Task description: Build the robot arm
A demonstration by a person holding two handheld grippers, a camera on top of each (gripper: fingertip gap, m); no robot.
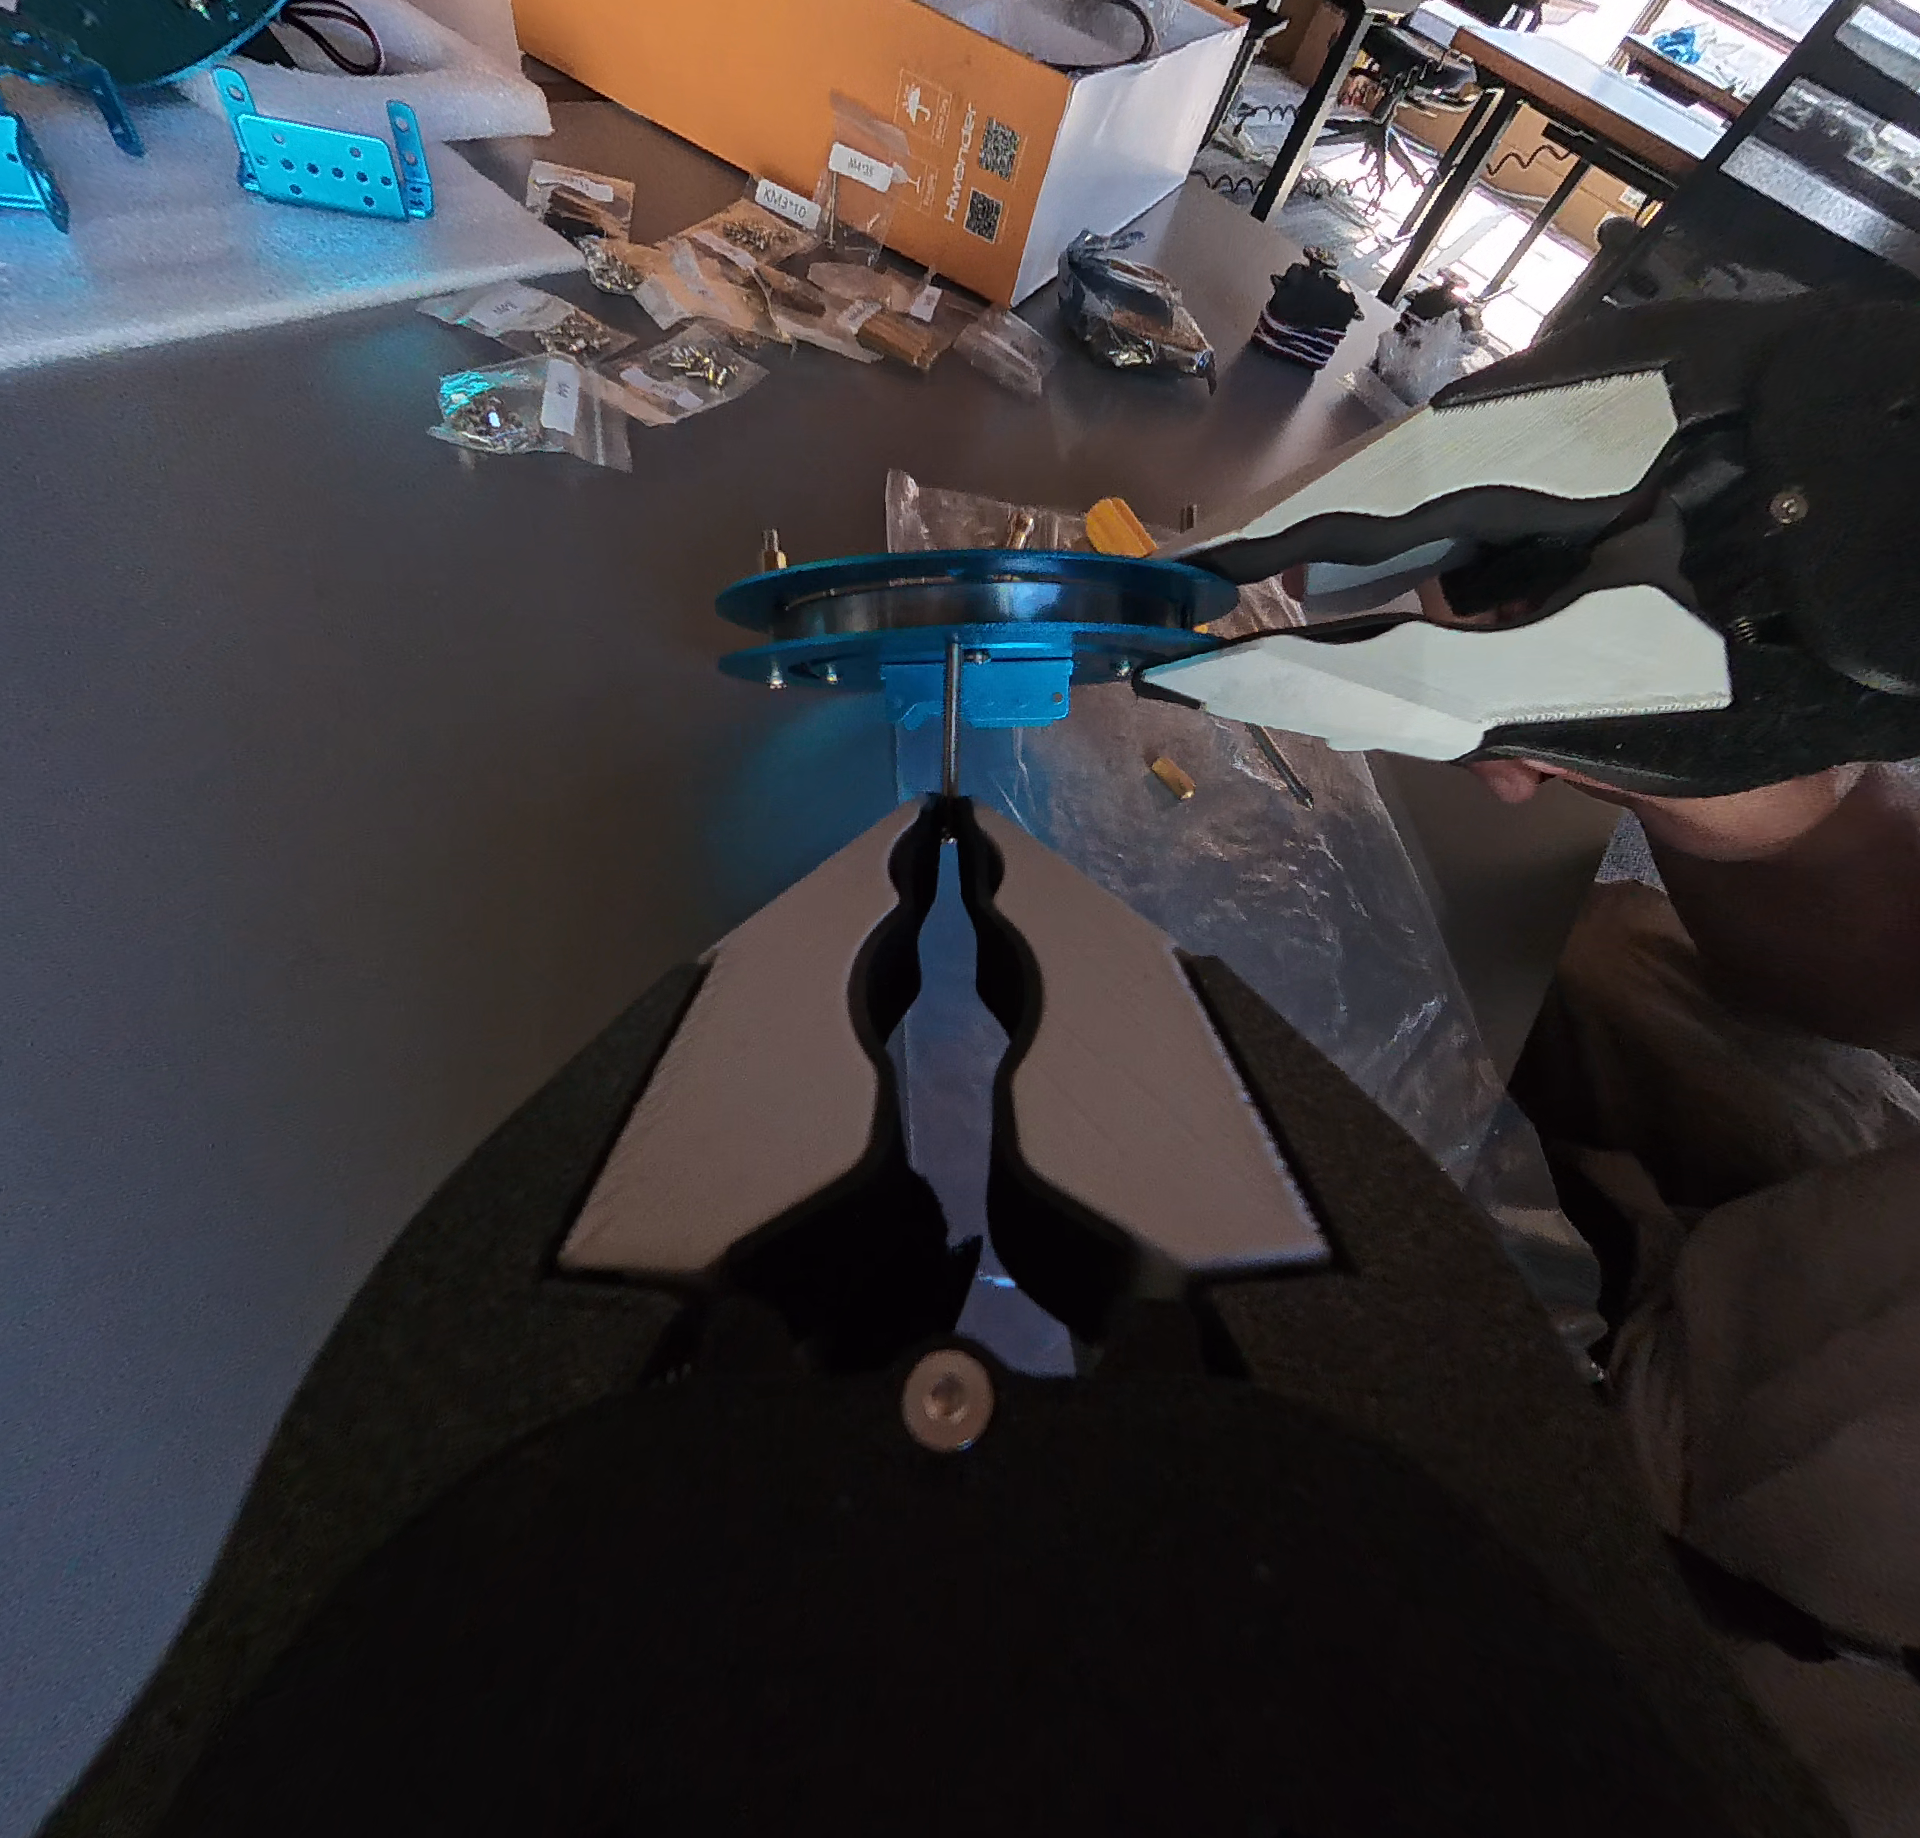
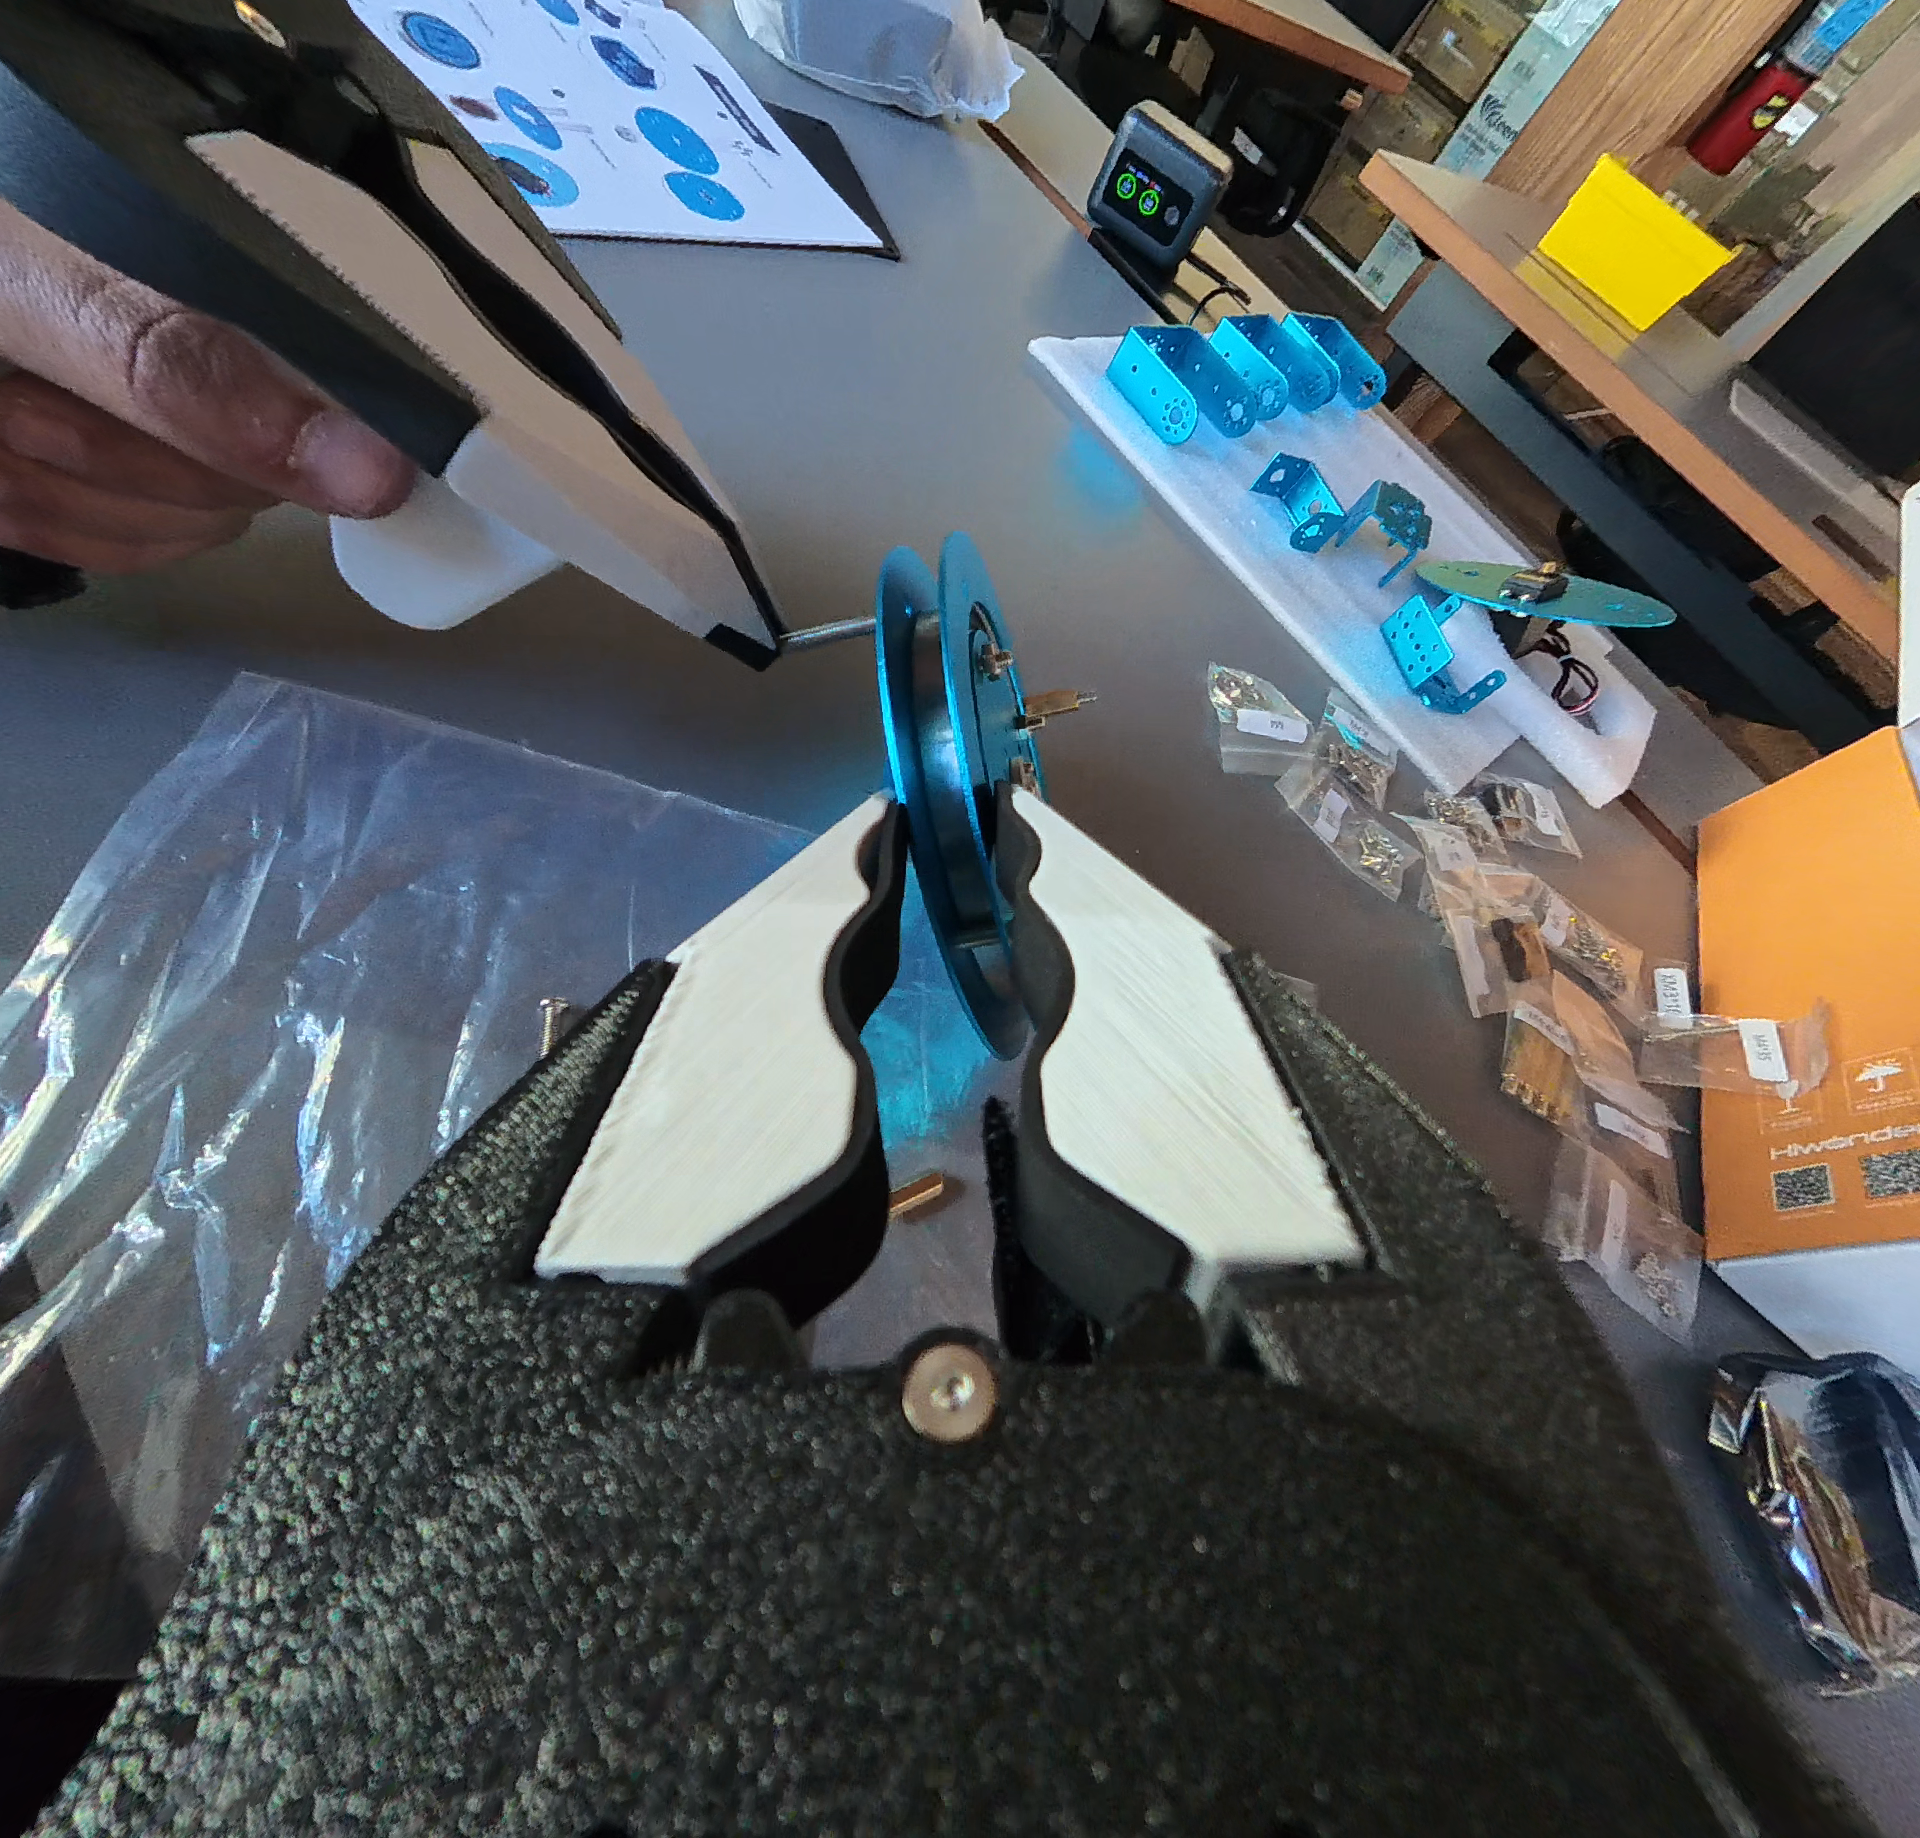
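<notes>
The blue disc assembly [image 2: 961,780] sat clamped edgewise in the right gripper [image 2: 951,801], steadied while the left gripper [image 1: 948,812], just beside it, pinched a thin metal rod [image 1: 950,718] against its face.

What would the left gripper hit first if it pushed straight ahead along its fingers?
The left gripper, shut on a thin metal rod, points at the blue disc assembly that the right gripper clamps. It would probably meet the small blue bracket under the lower disc first.

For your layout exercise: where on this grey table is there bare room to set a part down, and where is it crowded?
Bare: the grey table left of the blue disc assembly, below the screw bags. Crowded: around those bags, the orange box and the clear plastic bag.
</notes>
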